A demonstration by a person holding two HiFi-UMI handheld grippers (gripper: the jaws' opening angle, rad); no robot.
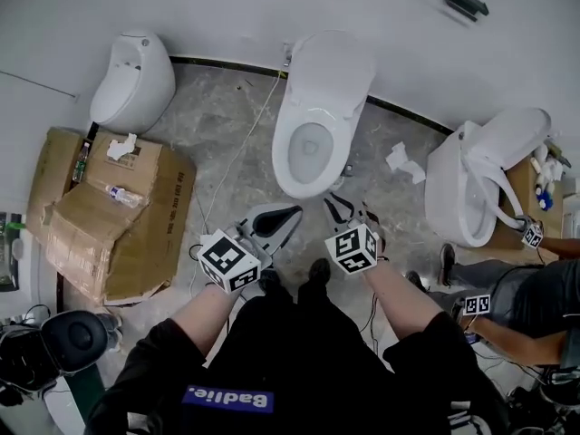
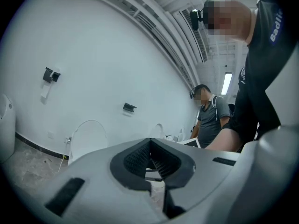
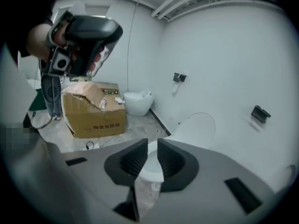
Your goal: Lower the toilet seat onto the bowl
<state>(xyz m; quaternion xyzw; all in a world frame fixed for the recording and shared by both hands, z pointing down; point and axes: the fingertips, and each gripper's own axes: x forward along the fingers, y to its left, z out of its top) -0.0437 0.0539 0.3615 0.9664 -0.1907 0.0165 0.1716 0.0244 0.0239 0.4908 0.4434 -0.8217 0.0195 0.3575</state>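
A white toilet (image 1: 313,116) stands against the far wall, its cover (image 1: 333,66) raised upright over the open bowl (image 1: 308,148). I cannot tell the seat from the lid. Both grippers hover in front of the bowl, apart from it. My left gripper (image 1: 288,216) is shut with nothing in it; its pads meet at the tips (image 2: 149,143). My right gripper (image 1: 337,203) is open by a narrow gap and holds nothing. In the right gripper view that gripper (image 3: 149,146) points down at the bowl (image 3: 152,164), beside the upright cover (image 3: 198,125).
A torn cardboard box (image 1: 109,211) lies on the floor at left, below a small white wall fixture (image 1: 134,80). A second toilet (image 1: 476,184) stands at right, where another person (image 1: 517,306) crouches. Crumpled tissue (image 1: 399,159) and a thin cable (image 1: 240,143) lie beside the toilet.
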